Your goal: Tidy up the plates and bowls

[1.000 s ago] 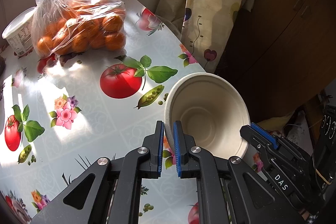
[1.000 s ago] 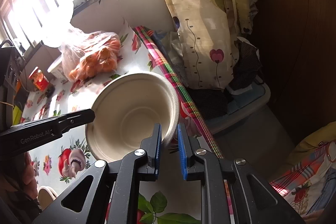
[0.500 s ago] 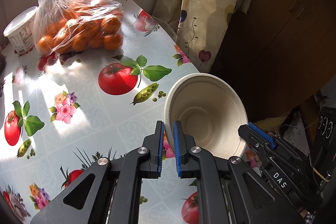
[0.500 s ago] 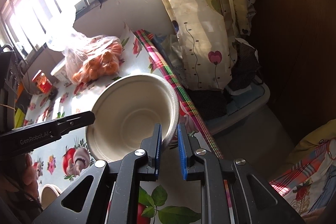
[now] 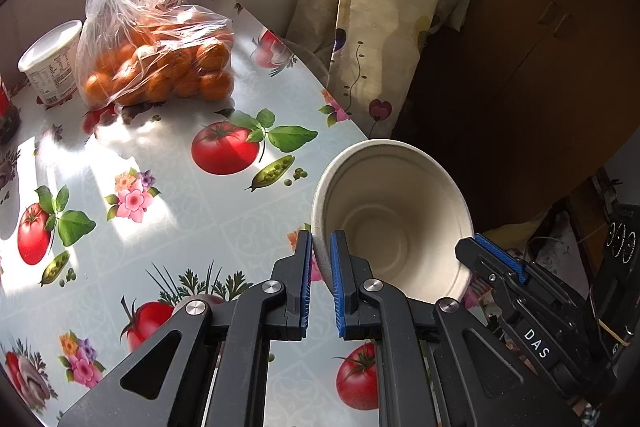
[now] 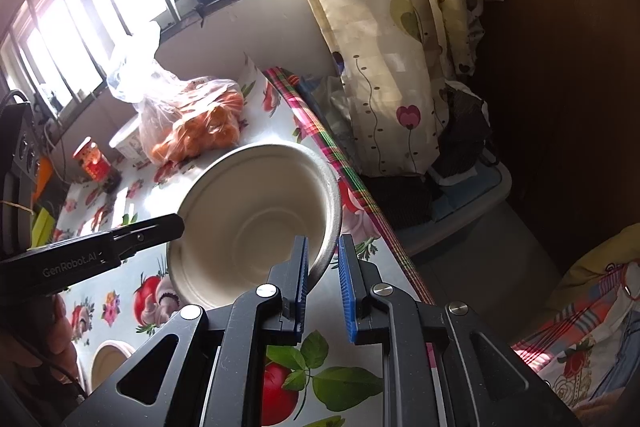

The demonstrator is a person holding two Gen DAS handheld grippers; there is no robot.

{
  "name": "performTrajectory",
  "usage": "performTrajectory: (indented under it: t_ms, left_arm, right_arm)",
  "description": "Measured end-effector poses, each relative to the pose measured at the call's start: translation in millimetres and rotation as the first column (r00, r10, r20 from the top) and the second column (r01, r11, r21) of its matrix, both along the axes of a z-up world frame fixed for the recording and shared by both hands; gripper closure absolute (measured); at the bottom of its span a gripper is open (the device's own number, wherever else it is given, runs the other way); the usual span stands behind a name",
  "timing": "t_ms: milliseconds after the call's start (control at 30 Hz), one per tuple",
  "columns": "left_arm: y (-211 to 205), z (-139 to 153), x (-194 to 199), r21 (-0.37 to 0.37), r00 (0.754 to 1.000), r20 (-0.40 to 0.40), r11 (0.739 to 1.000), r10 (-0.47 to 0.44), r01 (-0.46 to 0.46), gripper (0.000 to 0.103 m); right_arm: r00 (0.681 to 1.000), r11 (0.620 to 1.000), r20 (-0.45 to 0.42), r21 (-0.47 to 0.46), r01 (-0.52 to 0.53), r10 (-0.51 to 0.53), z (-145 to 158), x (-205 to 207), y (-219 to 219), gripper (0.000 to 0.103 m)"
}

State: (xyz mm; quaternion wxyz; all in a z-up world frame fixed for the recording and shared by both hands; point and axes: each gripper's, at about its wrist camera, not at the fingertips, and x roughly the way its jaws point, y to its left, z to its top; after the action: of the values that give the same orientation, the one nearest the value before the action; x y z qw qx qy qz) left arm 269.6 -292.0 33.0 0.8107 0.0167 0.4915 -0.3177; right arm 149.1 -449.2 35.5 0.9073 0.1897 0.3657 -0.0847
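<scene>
One bowl (image 5: pixel 394 219), held off the table (image 5: pixel 168 219) between two grippers. Left gripper (image 5: pixel 320 259) pinches its left rim; right gripper (image 6: pixel 323 259) pinches the opposite rim. Readable: "GenRobot.AI" on the left gripper, "DAS" on the right. Only the right view shows a second bowl (image 6: pixel 108 361), lower left, and a red jar (image 6: pixel 91 161).

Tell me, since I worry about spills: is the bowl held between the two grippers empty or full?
Empty. Both wrist views look into the bowl and show its bare pale inside down to the bottom.
</scene>
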Motion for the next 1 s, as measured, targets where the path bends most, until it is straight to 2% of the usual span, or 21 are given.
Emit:
performTrajectory:
  t_ms: [1000]
  left_arm:
    - [41.1, 19.8, -48.2, -0.043, 0.998, 0.046, 0.999, 0.035, -0.033, 0.093]
  right_arm:
    - [0.998, 0.999, 0.052, -0.028, -0.023, 0.025, 23.6, -44.1, 40.3, 0.088]
